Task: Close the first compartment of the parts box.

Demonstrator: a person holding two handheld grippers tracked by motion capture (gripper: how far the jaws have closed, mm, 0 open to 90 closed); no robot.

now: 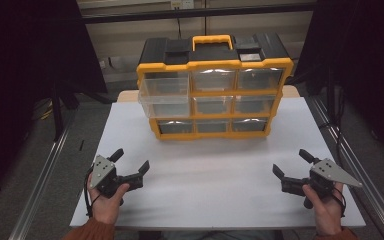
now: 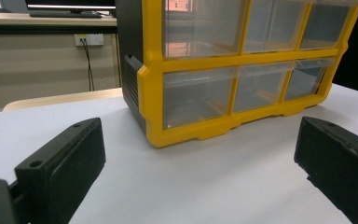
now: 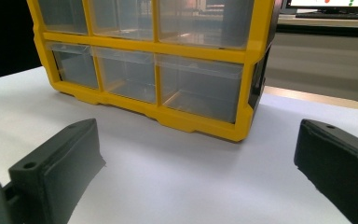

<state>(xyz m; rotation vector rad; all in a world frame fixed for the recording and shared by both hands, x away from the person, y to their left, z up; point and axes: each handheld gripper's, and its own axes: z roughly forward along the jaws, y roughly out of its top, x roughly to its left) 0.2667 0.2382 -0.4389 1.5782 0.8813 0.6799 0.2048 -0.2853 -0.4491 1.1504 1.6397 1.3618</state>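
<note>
A yellow and black drawer cabinet point(image 1: 214, 85) with clear plastic drawers stands at the back middle of the white table point(image 1: 215, 200). Its middle-left drawer point(image 1: 164, 104) sticks out a little from the front. The cabinet point(image 2: 242, 70) rises ahead in the left gripper view, and the cabinet point(image 3: 158, 60) also rises ahead in the right gripper view. My left gripper point(image 1: 130, 159) rests near the front left of the table, open and holding nothing. At the front right my right gripper point(image 1: 292, 161) is open too, nothing between its jaws.
Metal rails point(image 1: 40, 180) run along both sides of the table. A wall with a power socket point(image 2: 89, 39) and a desk with a monitor point(image 3: 331, 5) lie behind the cabinet. Bare white table lies between the grippers and the cabinet.
</note>
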